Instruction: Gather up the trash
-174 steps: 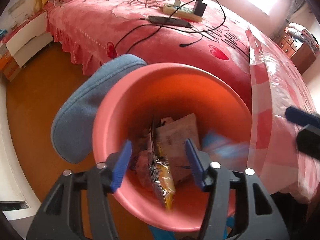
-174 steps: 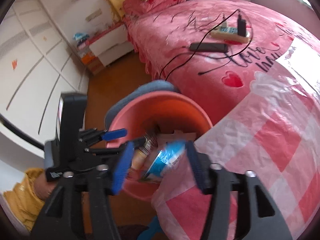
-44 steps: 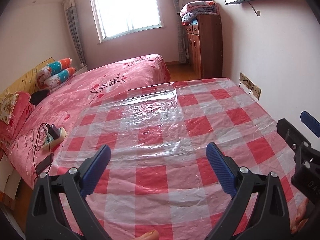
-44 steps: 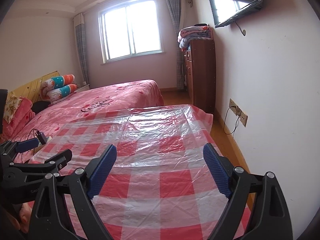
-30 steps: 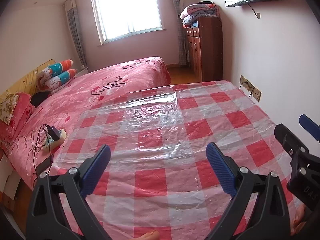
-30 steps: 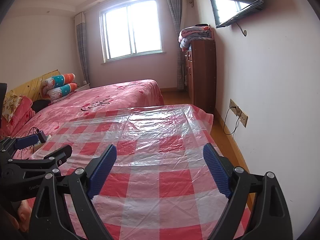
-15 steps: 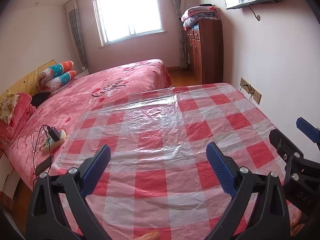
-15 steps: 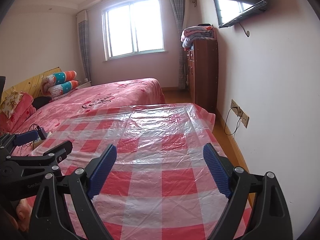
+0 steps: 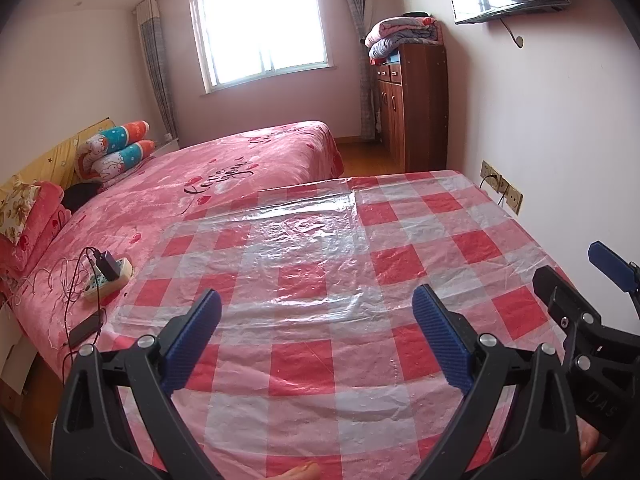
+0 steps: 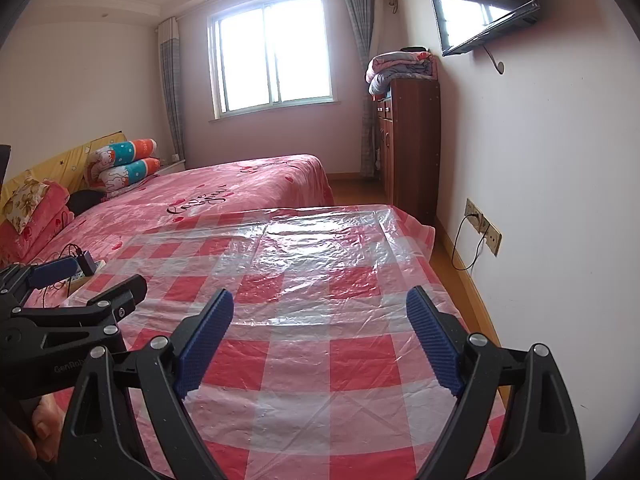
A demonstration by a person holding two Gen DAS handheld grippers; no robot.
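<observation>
Both tongs, left & right, were wide open w/ nothing between the blue pads, hanging side by side over the red-checked plastic sheet on the bed. No trash anywhere in view tbh, just a power strip and phone off to the left.

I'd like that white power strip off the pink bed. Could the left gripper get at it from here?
Probably yes. The left gripper has open, empty jaws, and the white power strip lies uncovered on the pink bedspread to its left, though tangled cables surround it.
</observation>
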